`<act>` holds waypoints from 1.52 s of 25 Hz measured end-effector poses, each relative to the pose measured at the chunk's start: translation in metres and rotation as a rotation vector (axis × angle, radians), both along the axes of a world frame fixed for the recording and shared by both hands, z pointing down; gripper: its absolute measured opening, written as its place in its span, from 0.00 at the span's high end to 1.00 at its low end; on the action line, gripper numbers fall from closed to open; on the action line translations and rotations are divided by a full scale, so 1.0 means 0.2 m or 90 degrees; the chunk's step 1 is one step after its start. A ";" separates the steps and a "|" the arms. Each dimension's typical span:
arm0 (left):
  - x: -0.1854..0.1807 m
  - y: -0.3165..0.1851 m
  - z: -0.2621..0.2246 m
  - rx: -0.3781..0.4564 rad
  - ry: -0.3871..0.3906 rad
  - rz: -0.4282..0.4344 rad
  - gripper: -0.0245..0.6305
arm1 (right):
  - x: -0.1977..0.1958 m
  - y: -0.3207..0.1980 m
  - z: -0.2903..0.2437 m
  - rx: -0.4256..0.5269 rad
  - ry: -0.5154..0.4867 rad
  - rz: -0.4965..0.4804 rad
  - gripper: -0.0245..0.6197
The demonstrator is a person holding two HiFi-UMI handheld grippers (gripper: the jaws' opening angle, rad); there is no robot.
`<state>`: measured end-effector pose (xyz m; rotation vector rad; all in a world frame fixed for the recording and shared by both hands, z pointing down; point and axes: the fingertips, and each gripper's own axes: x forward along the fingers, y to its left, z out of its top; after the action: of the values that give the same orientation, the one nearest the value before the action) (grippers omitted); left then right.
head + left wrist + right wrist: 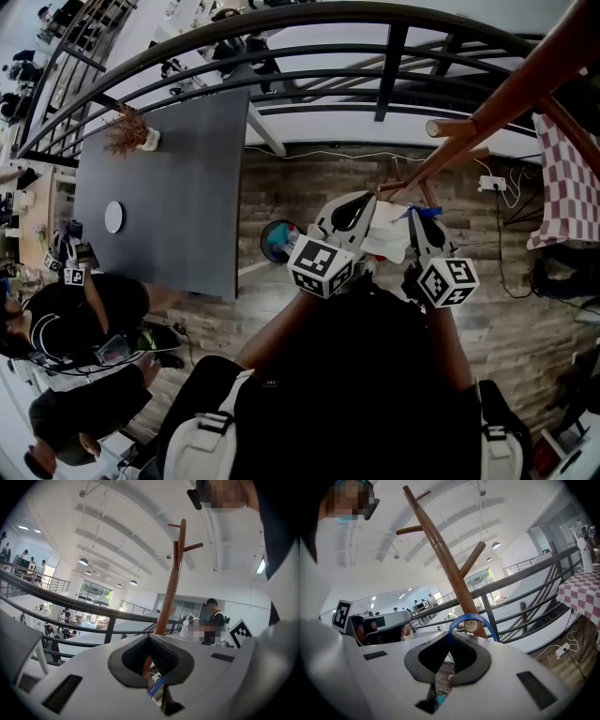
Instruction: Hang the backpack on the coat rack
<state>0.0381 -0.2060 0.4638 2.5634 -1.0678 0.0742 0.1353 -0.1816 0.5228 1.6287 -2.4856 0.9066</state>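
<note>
Backpack [386,242]: held up between both grippers, just beside the coat rack [440,559].
Left gripper [151,645]: fingers pressed together on a blue-and-white edge of the backpack.
Right gripper [449,641]: fingers pinch the base of the blue loop [471,616], which arches above them.
Deciding relation: the peg [471,626] shows end-on through the loop, so its long axis appears to point into the opening. The right gripper is the nearer one.

It was a large open-plan workplace, apparently an office or lab mezzanine, where a black railing [281,56] overlooked a lower level with people [49,632] about, pendant lamps [83,562] hung under a high white ceiling [117,522], and a dark table [169,187] stood on a wood-plank floor [319,187].
</note>
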 end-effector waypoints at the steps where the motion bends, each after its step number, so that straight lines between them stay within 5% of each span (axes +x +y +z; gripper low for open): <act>1: 0.00 0.00 0.00 0.000 0.000 -0.001 0.95 | 0.00 0.00 0.00 -0.001 0.000 0.000 0.93; 38: 0.01 0.00 0.03 -0.009 -0.004 -0.006 0.95 | 0.01 0.00 0.14 -0.026 0.016 0.000 0.93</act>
<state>0.0406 -0.2059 0.4702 2.5472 -1.0788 0.0865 0.1377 -0.1821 0.5507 1.6167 -2.4342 0.9257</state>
